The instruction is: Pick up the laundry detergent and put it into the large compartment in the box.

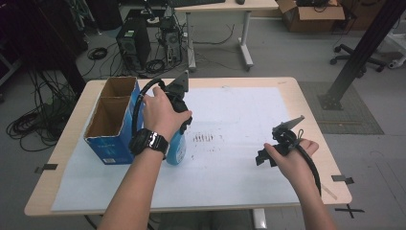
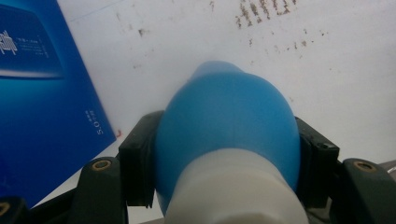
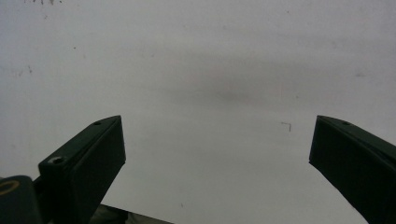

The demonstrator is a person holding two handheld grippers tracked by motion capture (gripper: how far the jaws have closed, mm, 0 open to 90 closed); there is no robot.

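Nearest the camera in the high view are the person's two forearms, rising from the bottom edge, the left one with a black watch (image 1: 149, 142) at the wrist. The left gripper (image 1: 178, 125), left of centre in the frame, is clamped on a blue bottle (image 1: 176, 149) that stands on, or hangs just above, the white sheet (image 1: 239, 167) covering the table (image 1: 306, 96); I cannot tell which. In the left gripper view the black jaws press both flanks of the bottle (image 2: 229, 126) just past its white cap (image 2: 236, 191), which lies at the bottom of that frame. Just beside the bottle, toward the left of the frame, stands a blue cardboard box (image 1: 111, 143) with an open top and two empty brown compartments. The right gripper (image 1: 266, 157), at the right of the frame, hovers over bare sheet with its jaws spread wide and nothing between them, as the right gripper view confirms. A patch of dark smudges (image 1: 203, 138) marks the sheet at mid-frame. The bottle looks like smooth rounded plastic, probably light if partly empty, somewhat slippery, and liable to flex if squeezed hard. The shoulder below the cap, where the jaws now sit, seems the sound place to hold: the body narrows there, so the swell beneath would help stop it slipping.
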